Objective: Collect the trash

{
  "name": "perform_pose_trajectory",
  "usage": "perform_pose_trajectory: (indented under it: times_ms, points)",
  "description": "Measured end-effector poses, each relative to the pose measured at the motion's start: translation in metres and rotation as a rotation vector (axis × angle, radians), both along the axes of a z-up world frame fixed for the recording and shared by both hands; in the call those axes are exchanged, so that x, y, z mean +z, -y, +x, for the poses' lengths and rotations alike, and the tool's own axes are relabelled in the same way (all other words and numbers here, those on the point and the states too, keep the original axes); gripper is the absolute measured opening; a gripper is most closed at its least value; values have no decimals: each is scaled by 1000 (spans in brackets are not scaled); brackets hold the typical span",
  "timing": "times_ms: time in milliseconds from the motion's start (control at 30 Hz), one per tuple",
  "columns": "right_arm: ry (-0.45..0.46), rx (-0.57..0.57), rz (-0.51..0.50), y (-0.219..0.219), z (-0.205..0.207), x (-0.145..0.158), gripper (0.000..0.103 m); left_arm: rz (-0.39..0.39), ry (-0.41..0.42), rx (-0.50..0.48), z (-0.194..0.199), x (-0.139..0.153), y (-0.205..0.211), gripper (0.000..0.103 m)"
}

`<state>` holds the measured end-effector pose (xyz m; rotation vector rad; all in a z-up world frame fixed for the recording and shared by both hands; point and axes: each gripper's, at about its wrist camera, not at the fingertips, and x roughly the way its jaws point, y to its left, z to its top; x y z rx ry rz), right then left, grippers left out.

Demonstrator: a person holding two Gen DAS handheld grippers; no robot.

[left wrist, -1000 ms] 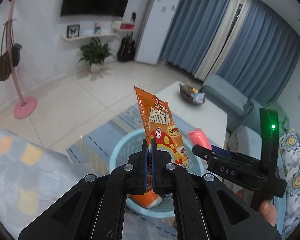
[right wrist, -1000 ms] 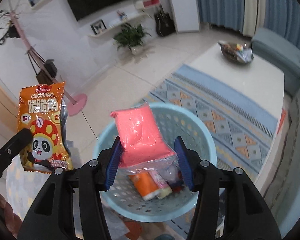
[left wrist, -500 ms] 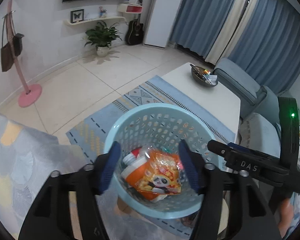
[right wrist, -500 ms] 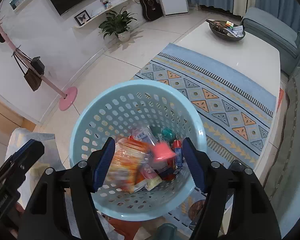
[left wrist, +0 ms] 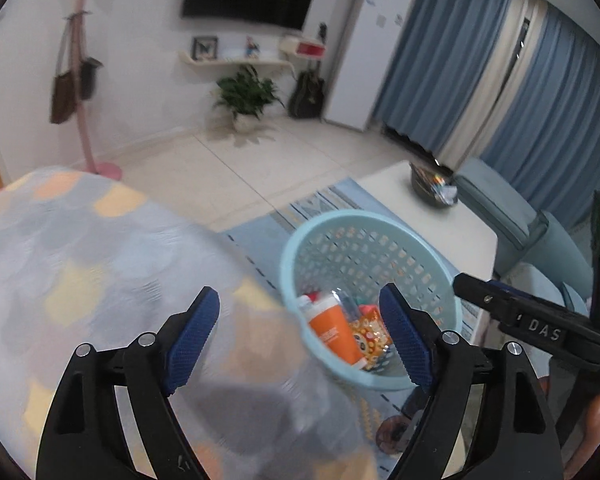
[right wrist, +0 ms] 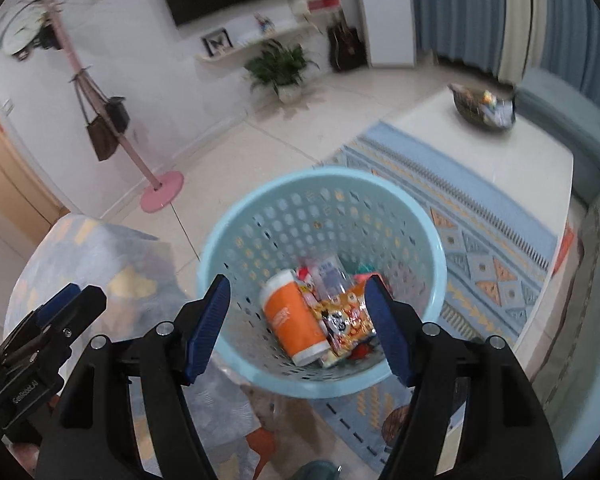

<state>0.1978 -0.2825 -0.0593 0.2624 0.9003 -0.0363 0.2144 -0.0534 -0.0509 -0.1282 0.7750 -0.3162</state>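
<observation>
Both grippers, left (left wrist: pixel 300 334) opening and right (right wrist: pixel 298 322) spread, hold nothing; orange snack packet (right wrist: pixel 348 322) lies inside pale-blue perforated plastic basket (right wrist: pixel 236 216); remaining trash unseen.

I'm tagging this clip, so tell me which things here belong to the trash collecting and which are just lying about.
Part of the job:
basket
snack bag
orange cup
left gripper, opening, empty
right gripper, open, empty

Just lying about:
coat stand
plant
guitar
bowl
rug
</observation>
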Motion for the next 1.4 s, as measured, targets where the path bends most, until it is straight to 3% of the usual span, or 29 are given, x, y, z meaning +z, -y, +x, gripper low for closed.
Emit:
perform_pose_trajectory:
  times_ms: [67,200,400,533,633,833,1400]
  points:
    - [51,12,-17,-10,-12,7,66,1,30,30,-16,6,-8,80]
    - [157,12,-151,-32,-38,19,67,13,139,124,-53,19,-29,86]
    - [309,-16,-200,-43,-74,34,68,63,277,212,-97,29,-38,87]
    - [349,-32,-218,-49,-86,37,70,114,367,250,-119,32,-37,88]
    - [361,-47,-228,-53,-92,34,71,105,405,258,-124,35,-45,92]
    - [363,-57,-244,-57,-97,29,70,150,412,291,-124,36,-49,92]
    - [336,-55,-216,-57,-92,26,71,168,362,288,-122,28,-46,95]
